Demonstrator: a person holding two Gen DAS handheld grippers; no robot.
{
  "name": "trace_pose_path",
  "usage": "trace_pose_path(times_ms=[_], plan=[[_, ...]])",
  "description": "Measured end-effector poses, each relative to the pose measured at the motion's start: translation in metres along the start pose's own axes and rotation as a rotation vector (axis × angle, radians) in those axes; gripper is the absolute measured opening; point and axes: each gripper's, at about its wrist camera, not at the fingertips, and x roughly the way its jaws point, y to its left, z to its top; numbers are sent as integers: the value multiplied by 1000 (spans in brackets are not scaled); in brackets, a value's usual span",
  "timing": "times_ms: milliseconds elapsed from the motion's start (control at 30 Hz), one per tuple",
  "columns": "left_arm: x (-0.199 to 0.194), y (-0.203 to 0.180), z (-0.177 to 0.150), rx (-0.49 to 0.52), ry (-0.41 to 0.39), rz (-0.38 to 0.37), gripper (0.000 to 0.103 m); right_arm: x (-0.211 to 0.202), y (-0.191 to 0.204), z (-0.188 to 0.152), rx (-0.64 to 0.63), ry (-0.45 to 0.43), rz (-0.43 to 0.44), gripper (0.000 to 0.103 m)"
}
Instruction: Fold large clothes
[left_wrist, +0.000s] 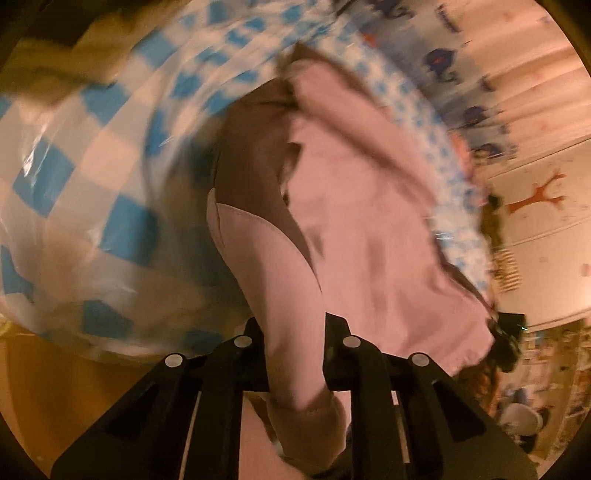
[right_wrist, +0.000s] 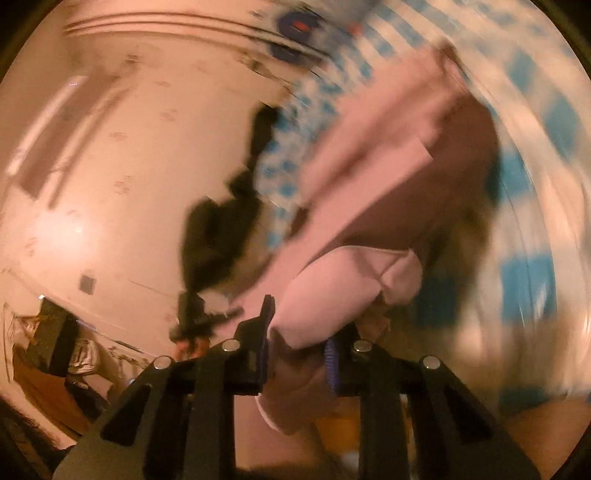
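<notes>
A large pale pink garment hangs lifted over a blue-and-white checked cloth. My left gripper is shut on a pinched fold of the pink fabric, which runs down between its black fingers. In the right wrist view the same pink garment stretches up to the right, and my right gripper is shut on a bunched pink edge between its fingers. At the garment's far edge the other gripper shows as a dark shape in the left wrist view and as a blurred black mass in the right one. Both views are motion-blurred.
The checked cloth covers the surface under the garment. A patterned blue-and-white fabric lies beyond it. A pale wall with a red tree decal stands to the right. Cluttered shelves fill the lower right, and a room corner with dark objects is at left.
</notes>
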Motion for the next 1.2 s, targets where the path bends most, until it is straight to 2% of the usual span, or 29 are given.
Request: trace_pose_path(times_ms=[100, 200, 267, 300, 333, 367, 400, 433, 467, 533, 667, 733, 800, 933, 1000, 1067, 1100, 1133, 1167, 1200], plan=[[-18, -32, -10, 40, -13, -54, 13, -27, 26, 16, -52, -51, 28, 25], [-24, -45, -32, 64, 19, -82, 14, -71, 23, 13, -53, -80, 24, 25], [-16, -40, -51, 91, 88, -69, 19, -87, 8, 0, -21, -49, 4, 25], [-8, -32, -64, 112, 142, -44, 30, -93, -8, -13, 2, -7, -22, 28], [4, -23, -73, 127, 194, -16, 45, -95, -19, -24, 19, 18, -52, 40], [20, -7, -84, 129, 257, 36, 50, -98, -40, -38, 56, 54, -89, 50], [29, 7, -90, 113, 287, 68, 52, -101, -62, -50, 104, 69, -101, 66], [35, 19, -93, 88, 305, 74, 53, -105, -77, -56, 143, 63, -120, 69], [39, 38, -96, 37, 302, 30, 53, -112, -95, -62, 194, 47, -131, 70], [36, 55, -95, -20, 252, -64, 61, -123, -123, -68, 277, 13, -66, 81], [26, 68, -93, -85, 154, -232, 75, -120, -138, -69, 312, 29, 18, 88], [26, 66, -94, -73, 151, -238, 82, -110, -134, -69, 291, 60, 4, 93], [35, 64, -93, -70, 176, -236, 83, -94, -135, -68, 288, 108, 16, 95], [61, 62, -99, -88, 231, -228, 84, -60, -140, -72, 297, 200, 8, 96], [75, 55, -99, -92, 246, -235, 84, -55, -136, -73, 266, 192, 28, 96], [86, 46, -103, -86, 250, -214, 84, -57, -131, -73, 232, 163, 59, 90], [89, 44, -106, -91, 243, -190, 83, -58, -128, -75, 219, 158, 59, 69], [94, 44, -108, -97, 236, -176, 75, -61, -126, -76, 208, 151, 40, 48], [94, 41, -108, -99, 230, -168, 66, -61, -125, -77, 203, 141, 37, 46], [96, 39, -109, -96, 234, -166, 45, -66, -121, -77, 186, 128, 29, 39]])
